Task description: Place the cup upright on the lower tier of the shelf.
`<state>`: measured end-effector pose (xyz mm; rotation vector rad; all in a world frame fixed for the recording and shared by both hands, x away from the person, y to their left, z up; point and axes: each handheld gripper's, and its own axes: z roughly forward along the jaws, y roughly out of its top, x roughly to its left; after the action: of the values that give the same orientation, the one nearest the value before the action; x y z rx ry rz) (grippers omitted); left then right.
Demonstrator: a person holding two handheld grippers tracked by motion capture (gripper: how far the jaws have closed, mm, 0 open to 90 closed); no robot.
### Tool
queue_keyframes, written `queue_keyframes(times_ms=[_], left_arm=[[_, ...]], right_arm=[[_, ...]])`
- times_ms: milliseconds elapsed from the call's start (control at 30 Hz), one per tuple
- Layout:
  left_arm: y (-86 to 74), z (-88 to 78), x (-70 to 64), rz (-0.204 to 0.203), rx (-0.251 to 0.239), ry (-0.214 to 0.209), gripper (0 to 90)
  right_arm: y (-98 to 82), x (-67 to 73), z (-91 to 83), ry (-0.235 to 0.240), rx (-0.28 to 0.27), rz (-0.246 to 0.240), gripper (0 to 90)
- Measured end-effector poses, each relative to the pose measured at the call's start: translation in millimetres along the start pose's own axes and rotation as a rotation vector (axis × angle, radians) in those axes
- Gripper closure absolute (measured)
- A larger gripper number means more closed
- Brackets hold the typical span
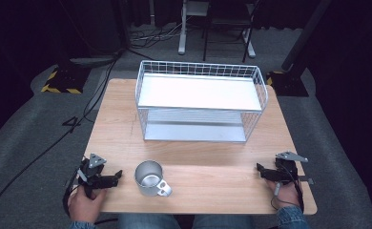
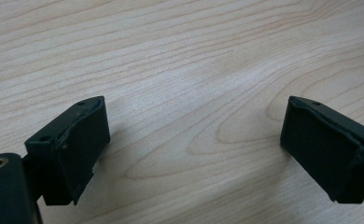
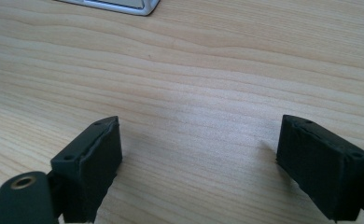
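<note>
Near the front edge of the light wooden table (image 1: 127,124), between the two hands, sits the small shiny metal mug (image 1: 149,177) with its looped handle, standing upright and mouth up. It's clearly closer to the left gripper (image 1: 108,177), which rests just beside it with jaws spread wide and nothing but bare wood between them in the left gripper view. That gripper points toward the mug, so the cup lies pretty much straight ahead of its tips. The mug's handle sticks out toward the front-right, away from that gripper, which I'd guess means a grab on the body or rim rather than the loop. The right gripper (image 1: 268,173) is well apart on the far side, also spread and empty. Behind everything stands the white wire two-tier shelf basket (image 1: 201,71).
</note>
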<state>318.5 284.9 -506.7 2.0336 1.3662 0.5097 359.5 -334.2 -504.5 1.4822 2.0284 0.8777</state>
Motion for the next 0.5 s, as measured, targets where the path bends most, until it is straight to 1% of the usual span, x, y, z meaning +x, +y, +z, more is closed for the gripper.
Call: queue_keyframes(times_ms=[167, 233, 300, 367, 433, 467, 500], left_arm=[[0.3, 0.5, -0.2, -0.006, -0.001, -0.001, 8.5], [1.4, 1.5, 0.0, -0.004, -0.002, 0.0, 8.3], [3.4, 3.0, 0.4, -0.004, 0.004, -0.003, 7.9], [5.3, 5.0, 0.7, -0.005, 0.002, -0.002, 7.6], [6.7, 5.9, 1.3, -0.009, 0.005, -0.001, 7.6], [7.1, 6.3, 1.5, -0.011, 0.004, 0.002, 7.6], [7.3, 6.6, 1.7, -0.008, 0.002, 0.005, 7.6]], right_arm=[[0.6, -0.2, -0.2, -0.002, 0.003, 0.0, 15.3], [1.4, 0.5, -0.9, -0.006, 0.009, 0.006, 17.4], [2.1, 1.5, -2.2, -0.001, 0.02, 0.001, 18.2], [2.8, 2.7, -3.8, 0.018, 0.028, 0.014, 19.0], [3.4, 3.7, -5.8, 0.053, 0.026, 0.032, 19.6], [3.9, 4.6, -7.5, 0.065, 0.022, 0.032, 19.7], [4.3, 6.1, -9.7, 0.066, 0.015, 0.03, 20.1]])
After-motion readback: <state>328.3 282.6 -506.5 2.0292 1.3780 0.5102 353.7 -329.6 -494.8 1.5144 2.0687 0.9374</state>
